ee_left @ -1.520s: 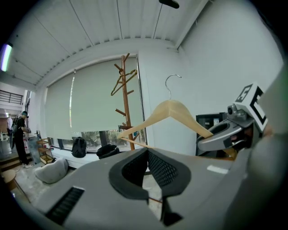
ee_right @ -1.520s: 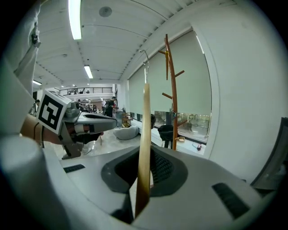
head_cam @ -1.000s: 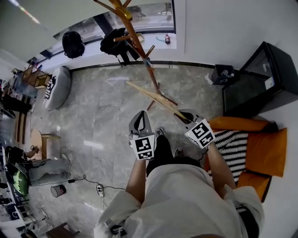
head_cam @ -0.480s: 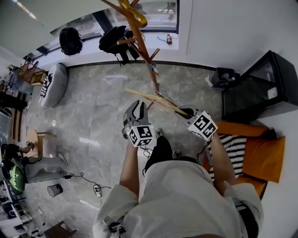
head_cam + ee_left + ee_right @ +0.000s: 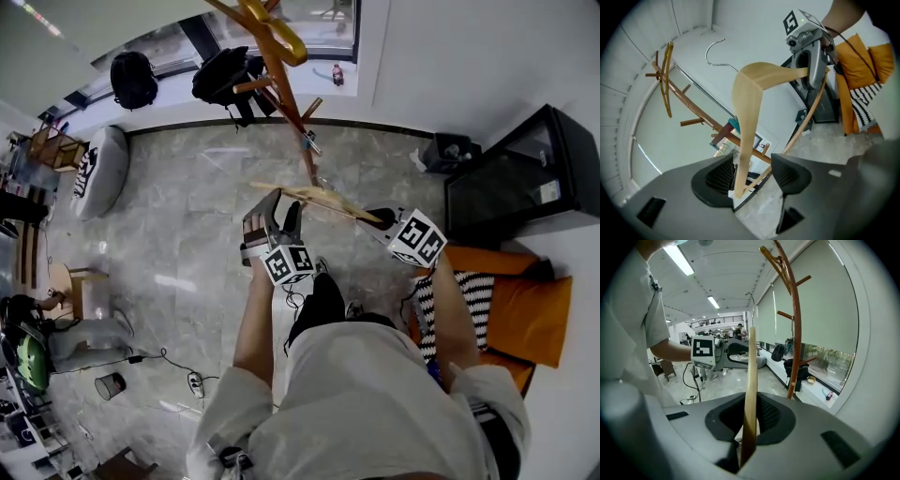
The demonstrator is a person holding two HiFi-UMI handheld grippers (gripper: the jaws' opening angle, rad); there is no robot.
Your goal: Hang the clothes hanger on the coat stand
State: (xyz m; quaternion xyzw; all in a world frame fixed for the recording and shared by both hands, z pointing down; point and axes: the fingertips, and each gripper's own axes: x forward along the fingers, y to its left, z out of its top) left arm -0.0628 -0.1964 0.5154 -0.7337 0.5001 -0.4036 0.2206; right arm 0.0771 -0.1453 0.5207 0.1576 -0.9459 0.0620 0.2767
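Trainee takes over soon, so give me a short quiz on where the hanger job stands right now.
1. True or false: the right tool is shut on the wooden hanger.
2. The left tool has its jaws: A shut on the hanger; B open around its end; C far from it.
3. Is the hanger's hook on the coat stand yet?
Key: 1 true. 2 B; they have just been opening. 3 No, it is off the pegs.
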